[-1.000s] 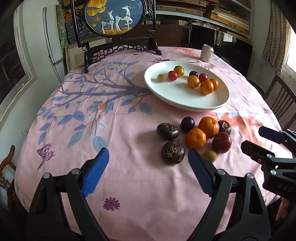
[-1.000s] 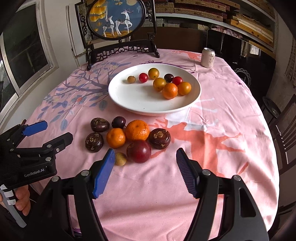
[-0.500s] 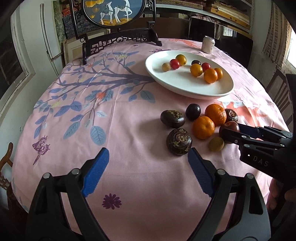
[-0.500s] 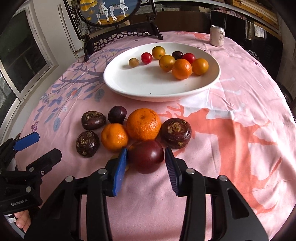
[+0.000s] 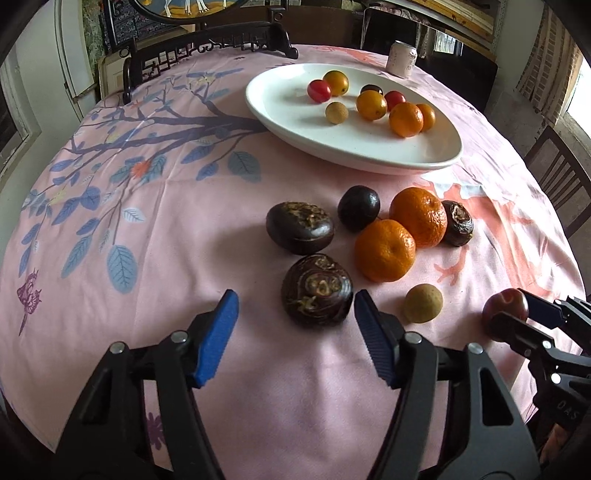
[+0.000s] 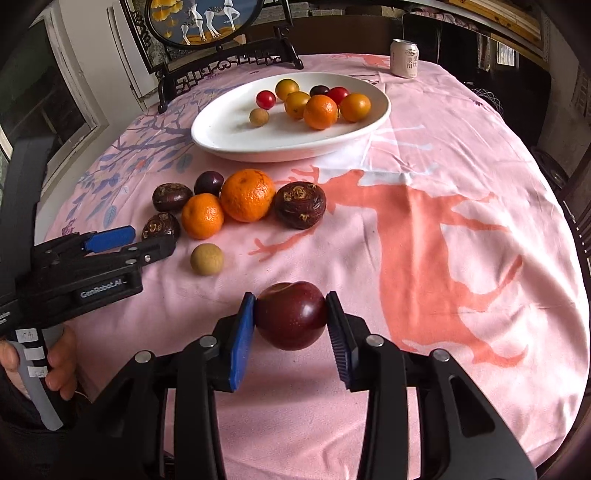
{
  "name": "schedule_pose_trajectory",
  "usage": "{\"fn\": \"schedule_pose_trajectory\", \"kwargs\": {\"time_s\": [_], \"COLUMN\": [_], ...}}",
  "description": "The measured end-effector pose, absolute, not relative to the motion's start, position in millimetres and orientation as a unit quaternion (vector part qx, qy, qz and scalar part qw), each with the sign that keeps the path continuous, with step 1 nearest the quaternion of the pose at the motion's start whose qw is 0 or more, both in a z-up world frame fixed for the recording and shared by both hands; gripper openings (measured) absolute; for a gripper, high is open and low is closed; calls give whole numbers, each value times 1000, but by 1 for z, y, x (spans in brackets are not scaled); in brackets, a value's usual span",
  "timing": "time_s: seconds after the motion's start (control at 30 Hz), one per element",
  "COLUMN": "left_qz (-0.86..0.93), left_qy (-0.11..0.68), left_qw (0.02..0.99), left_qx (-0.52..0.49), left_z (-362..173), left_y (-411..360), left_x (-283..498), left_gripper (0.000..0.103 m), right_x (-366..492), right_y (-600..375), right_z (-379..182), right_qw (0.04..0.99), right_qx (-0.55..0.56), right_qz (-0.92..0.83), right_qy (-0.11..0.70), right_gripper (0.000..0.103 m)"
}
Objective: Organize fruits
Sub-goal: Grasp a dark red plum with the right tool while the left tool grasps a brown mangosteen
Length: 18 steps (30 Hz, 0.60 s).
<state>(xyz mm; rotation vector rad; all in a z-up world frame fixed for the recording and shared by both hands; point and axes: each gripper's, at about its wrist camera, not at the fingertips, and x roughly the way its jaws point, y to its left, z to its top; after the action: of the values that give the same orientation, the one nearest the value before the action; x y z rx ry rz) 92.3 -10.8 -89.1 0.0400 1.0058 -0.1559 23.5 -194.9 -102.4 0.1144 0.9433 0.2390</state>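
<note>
1. The round painted screen (image 6: 201, 20) is cut off by the top edge of the frame.
2. The dark plum (image 6: 319, 90) on the plate (image 6: 229, 136) is half hidden behind oranges.
3. The can (image 6: 405, 58) has print too small to read.
4. The hand (image 6: 55, 363) at lower left is cut by the frame edge.

Fruits on the pink tablecloth and in the white plate

A dark red plum (image 6: 291, 319) is clamped between two blue pads, above the cloth. Two oranges (image 6: 248, 194), touching each other, are flanked by three brown wrinkled fruits (image 6: 300, 205) and a small dark plum (image 6: 209, 182); a tan longan (image 6: 207, 259) lies just beside them. Small orange, red, dark and tan fruits are gathered in the white plate (image 6: 229, 142) toward its far side.
</note>
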Motion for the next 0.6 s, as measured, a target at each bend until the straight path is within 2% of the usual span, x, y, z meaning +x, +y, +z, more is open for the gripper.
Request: {"fn": "schedule_pose_trajectory", "kwargs": {"time_s": [0.1,0.13,0.2,0.6], "left_qz": [-69,-67,-71,-95], "left_qy": [471,469,468,446], "left_qw": [879,880,880,890], "left_qx": [31,33,26,-4], "left_z": [-91,-90,-88,-53], "left_y": [-16,-17,-15,-1], "left_x": [94,93,92,65], "left_gripper": [62,51,40,39], "right_x": [26,28,31,35], "right_y": [-195,-194,-193,-187], "right_z": [-103,-104,-104,-103], "right_qw": [882,882,881,881], "right_qx": [58,56,56,47], "right_qz": [118,118,118,114], "right_qy": [453,453,454,457], "right_gripper": [40,40,40,39]}}
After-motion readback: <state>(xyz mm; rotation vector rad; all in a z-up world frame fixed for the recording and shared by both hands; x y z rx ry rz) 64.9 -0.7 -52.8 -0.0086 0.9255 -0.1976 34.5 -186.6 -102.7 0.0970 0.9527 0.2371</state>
